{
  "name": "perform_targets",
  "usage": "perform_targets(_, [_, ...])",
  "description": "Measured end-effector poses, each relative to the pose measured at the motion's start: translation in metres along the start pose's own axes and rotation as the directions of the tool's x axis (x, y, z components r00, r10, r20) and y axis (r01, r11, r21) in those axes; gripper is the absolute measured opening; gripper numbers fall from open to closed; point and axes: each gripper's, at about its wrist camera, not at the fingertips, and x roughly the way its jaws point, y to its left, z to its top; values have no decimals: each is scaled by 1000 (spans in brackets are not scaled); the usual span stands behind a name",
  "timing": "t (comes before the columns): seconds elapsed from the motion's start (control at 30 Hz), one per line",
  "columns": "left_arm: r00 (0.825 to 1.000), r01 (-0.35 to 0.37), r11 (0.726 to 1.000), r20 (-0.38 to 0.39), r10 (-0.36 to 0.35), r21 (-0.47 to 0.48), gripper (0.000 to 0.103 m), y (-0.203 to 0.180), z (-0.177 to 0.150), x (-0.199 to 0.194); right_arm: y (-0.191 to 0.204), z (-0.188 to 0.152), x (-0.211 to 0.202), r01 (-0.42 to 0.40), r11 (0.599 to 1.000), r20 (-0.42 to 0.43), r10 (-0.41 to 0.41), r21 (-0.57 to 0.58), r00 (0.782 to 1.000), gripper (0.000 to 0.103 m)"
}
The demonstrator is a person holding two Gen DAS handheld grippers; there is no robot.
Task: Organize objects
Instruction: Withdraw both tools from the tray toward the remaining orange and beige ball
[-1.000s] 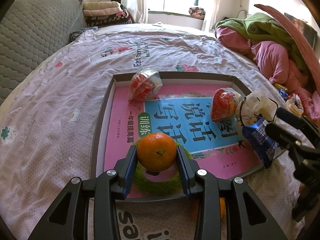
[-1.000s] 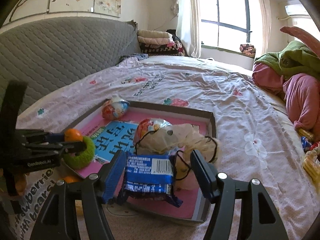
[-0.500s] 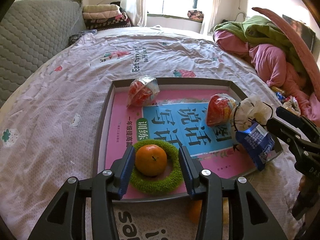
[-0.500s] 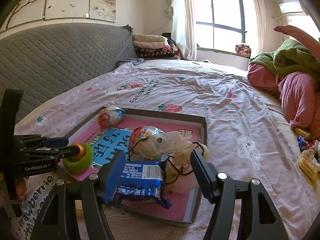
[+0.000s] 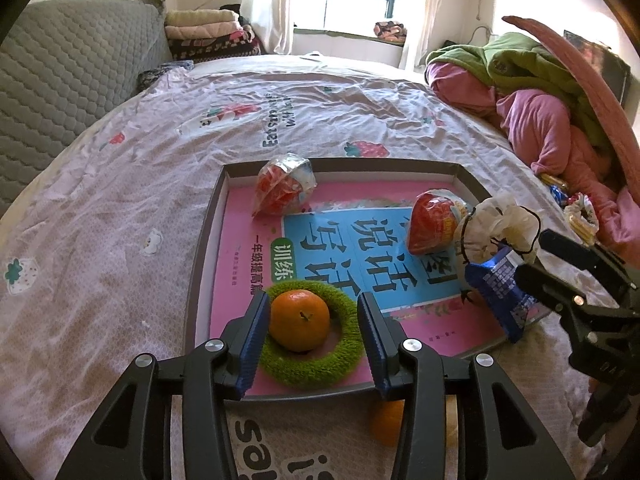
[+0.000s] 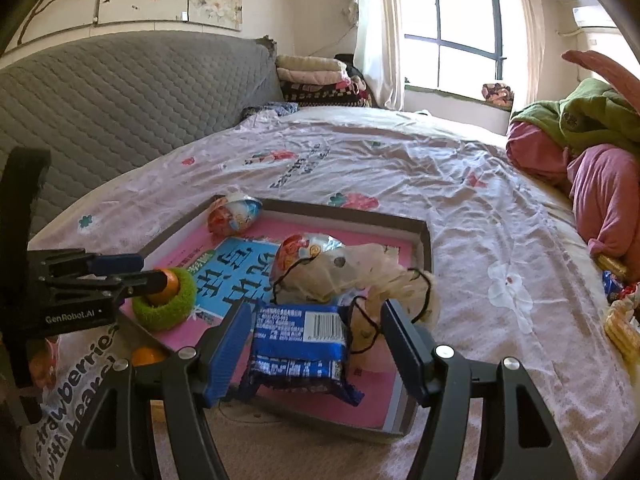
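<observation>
A shallow box tray [image 5: 202, 248] with a pink and blue book cover inside lies on the bed. An orange [image 5: 299, 320] sits in a green fuzzy ring [image 5: 344, 364] at the tray's near left. My left gripper [image 5: 312, 336] is open around the orange, its pads apart from it. Two wrapped red snacks [image 5: 284, 190] [image 5: 434, 222] and a cream cloth pouch [image 5: 496, 228] lie in the tray. A blue snack packet [image 6: 300, 346] lies on the tray's near right part between the open fingers of my right gripper [image 6: 314, 344].
A second orange [image 5: 386, 420] lies just outside the tray's near edge on a printed bag. Pink and green bedding [image 5: 532, 92] is piled at the right. A grey quilted headboard [image 6: 120, 88] runs along the left. Loose snacks [image 6: 620, 312] lie at the far right.
My left gripper has opened, released the orange into the green ring and drawn back a little. My right gripper has let go of the blue packet, which now rests in the tray.
</observation>
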Motion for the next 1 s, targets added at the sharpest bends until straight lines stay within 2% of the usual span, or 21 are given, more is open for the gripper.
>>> perform_targets(0.27, [1000,6,1000,10,-6,6,46,-2,-1,-11,3,-6,3,-13,1000,-30,13,1,999,67])
perform_targets(0.57, [1000,2,1000,16,-2,2,46,-3,-6,-20,7,-8,-7,-14,1000,-21,14,-12,1000,67])
perform_targets(0.77, [1000,5,1000,4,-5,-21,55,1,-12,-25,12,-9,-12,-21,1000,-17,20,-21,1000,67])
perform_targets(1.0, [1000,-10,1000,11,10,-29,56,2,-15,-33,18,-8,-22,-28,999,4,28,-30,1000,67])
